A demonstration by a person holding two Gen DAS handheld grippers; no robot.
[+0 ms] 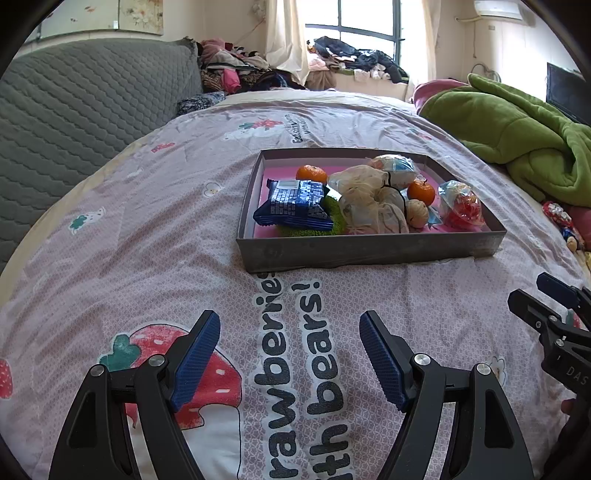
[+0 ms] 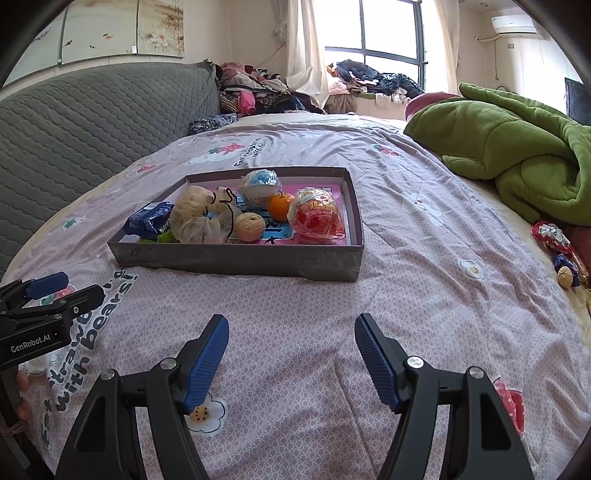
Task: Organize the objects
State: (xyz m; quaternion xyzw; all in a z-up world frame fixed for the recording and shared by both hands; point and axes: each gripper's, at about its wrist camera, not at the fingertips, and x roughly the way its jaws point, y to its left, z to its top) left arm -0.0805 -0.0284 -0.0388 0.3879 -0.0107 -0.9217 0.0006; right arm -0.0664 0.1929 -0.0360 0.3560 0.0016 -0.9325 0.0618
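While most items already sit in the shallow grey cardboard tray [image 2: 236,264] mid-bed, we judge task nearly done; small wrapped items [image 2: 557,251] at bed's right edge remain. Left gripper [image 1: 290,354] & right gripper [image 2: 291,356]: both spread wide, empty, hovering near bed's front edge, tray ahead, apart.

A green blanket [image 2: 517,155] lies bunched on the bed [image 2: 406,258]. Clothes [image 2: 258,92] are piled near the window [image 2: 388,33]. A gray headboard [image 1: 85,103] stands behind.
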